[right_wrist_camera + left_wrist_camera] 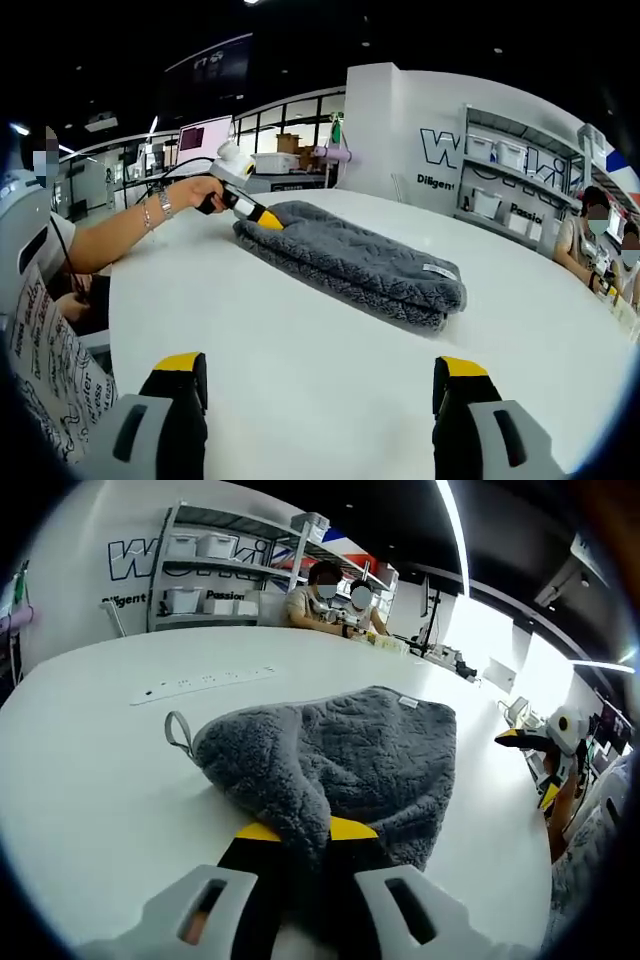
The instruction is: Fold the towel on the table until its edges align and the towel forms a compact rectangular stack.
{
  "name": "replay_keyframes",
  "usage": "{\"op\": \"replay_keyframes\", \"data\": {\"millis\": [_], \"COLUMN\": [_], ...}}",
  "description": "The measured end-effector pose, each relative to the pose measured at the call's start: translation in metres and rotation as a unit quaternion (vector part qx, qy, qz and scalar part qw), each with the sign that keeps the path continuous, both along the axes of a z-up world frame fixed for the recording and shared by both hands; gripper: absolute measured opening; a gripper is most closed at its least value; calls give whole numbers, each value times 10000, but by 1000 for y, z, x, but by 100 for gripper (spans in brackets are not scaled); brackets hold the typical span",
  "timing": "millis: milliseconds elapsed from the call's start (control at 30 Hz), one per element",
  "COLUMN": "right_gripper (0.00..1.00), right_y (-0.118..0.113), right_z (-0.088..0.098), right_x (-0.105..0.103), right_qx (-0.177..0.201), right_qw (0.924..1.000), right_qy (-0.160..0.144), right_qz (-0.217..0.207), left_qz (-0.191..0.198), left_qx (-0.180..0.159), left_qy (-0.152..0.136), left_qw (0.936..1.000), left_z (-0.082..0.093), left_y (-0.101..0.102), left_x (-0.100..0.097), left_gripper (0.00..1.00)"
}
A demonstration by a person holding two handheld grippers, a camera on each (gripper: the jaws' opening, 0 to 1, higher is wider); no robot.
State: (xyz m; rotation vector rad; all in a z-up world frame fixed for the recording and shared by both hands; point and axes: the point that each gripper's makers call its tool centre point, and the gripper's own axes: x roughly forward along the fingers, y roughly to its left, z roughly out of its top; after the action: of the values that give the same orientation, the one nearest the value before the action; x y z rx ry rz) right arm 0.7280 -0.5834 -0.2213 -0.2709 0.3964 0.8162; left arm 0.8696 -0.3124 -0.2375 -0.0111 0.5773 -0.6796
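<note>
A: Where does the fluffy grey fleece towel (350, 260) lie?
B: Folded double on the round white bench (300, 370), a small white label at one end, a grey hanging loop (178, 732) at a corner.

A: The left hand-held gripper (303, 832)?
B: Its yellow-tipped black jaws are closed on a bunched edge of the towel. In the right gripper view it (262, 217) comes in low at the towel's far end, the person's hand (192, 192) wrapped round its handle, forearm stretched over the bench edge, a bracelet on the wrist.

A: The right hand-held gripper (320, 375)?
B: Jaws spread wide, gripping nothing, hovering over bare bench, well apart from the towel.

A: Other items?
B: A white power strip (205, 681) beyond the towel; shelving with white bins (215, 570) by the wall.
</note>
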Motion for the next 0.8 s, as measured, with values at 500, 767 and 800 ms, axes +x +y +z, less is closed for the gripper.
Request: {"op": "replay_keyframes", "data": {"millis": [500,767,800], "right_gripper": [99,99,99], "right_y": [4,3,3], "right_z": [-2,-4,-5], "right_x": [1,1,1], "right_qx": [48,75,62], "right_qw": [10000,9999,9999], "right_qy": [75,120,126], "right_qz": [-10,-35,-28], "left_qz": [100,232,258], "left_qx": [495,677,720], "left_qy": [105,289,307], "left_qw": [9987,9970,9966], "left_z": [3,7,9], "left_y": [40,76,81], "left_x": [-15,-5,-5], "left_gripper": [14,14,14]}}
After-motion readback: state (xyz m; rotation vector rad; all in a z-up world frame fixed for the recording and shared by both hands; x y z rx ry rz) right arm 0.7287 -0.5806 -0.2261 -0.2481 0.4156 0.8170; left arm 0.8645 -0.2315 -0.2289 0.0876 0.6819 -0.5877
